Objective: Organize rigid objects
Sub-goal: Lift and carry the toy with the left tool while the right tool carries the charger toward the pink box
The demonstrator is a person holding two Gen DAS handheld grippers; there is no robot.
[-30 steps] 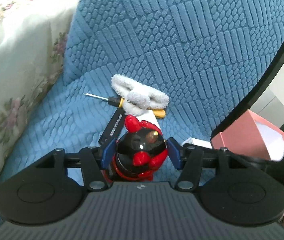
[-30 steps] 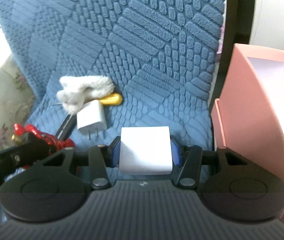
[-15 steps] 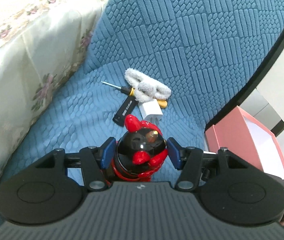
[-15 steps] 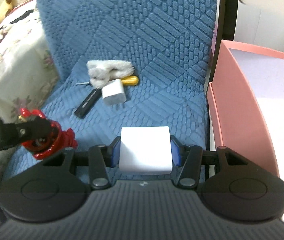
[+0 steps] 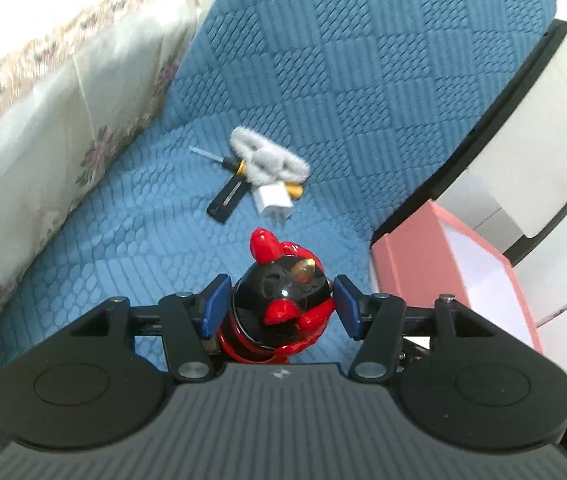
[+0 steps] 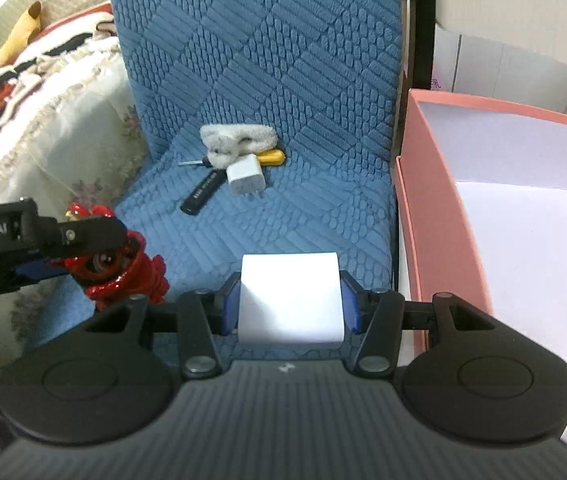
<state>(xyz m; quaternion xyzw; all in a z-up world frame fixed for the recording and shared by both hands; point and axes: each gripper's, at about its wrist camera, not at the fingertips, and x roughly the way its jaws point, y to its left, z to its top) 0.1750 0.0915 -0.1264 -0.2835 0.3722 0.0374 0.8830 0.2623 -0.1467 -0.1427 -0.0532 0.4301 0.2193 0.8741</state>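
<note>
A: Where's the figurine?
B: The left gripper (image 5: 279, 312) has the red-and-black figurine (image 5: 281, 308) pinched between its blue fingers (image 5: 216, 305), above the blue seat (image 5: 143, 248).
A: And the other?
B: The right gripper (image 6: 290, 304) clamps a white block (image 6: 290, 300) between both fingers, beside the pink box (image 6: 439, 240).

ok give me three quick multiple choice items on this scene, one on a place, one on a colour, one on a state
1. Where is the charger?
A. on the blue seat
B. in the box
C. in a hand-held gripper

2. What colour is the box outside?
A. green
B. pink
C. black

3. What is the right hand-held gripper doing?
A. open, holding nothing
B. shut on a screwdriver
C. shut on the white block

Answers: 1 A, it lies on the blue seat beside the screwdriver. 2 B, its walls are pink. 3 C, both pads press the block's sides.
</note>
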